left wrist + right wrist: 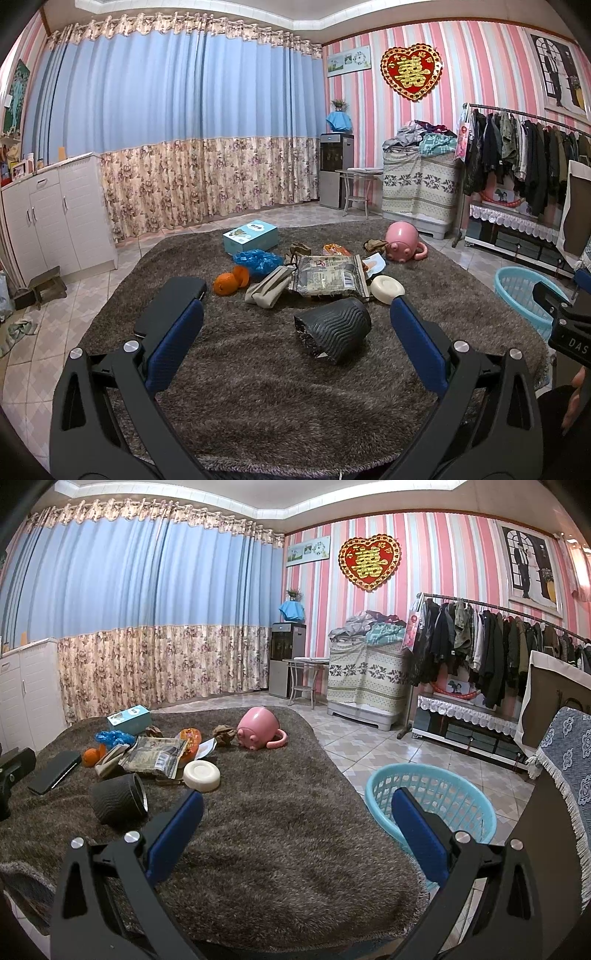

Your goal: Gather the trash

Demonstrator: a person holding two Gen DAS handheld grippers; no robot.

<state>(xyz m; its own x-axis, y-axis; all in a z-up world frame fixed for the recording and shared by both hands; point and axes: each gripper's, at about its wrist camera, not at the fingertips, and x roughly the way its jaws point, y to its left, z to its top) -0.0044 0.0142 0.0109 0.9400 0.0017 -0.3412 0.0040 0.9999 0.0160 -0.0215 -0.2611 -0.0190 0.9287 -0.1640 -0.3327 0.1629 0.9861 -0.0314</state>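
Litter lies on a brown shaggy rug: a crumpled silver snack wrapper, orange peel, a blue plastic bag, an orange wrapper and brown crumpled paper. A black ribbed cup lies on its side just ahead of my left gripper, which is open and holds nothing. My right gripper is open too, over bare rug, with the light blue basket behind its right finger.
Also on the rug are a black phone, a beige pouch, a white round puck, a pink pig mug and a blue box. The basket stands on tiled floor off the rug's right edge. A clothes rack lines the right wall.
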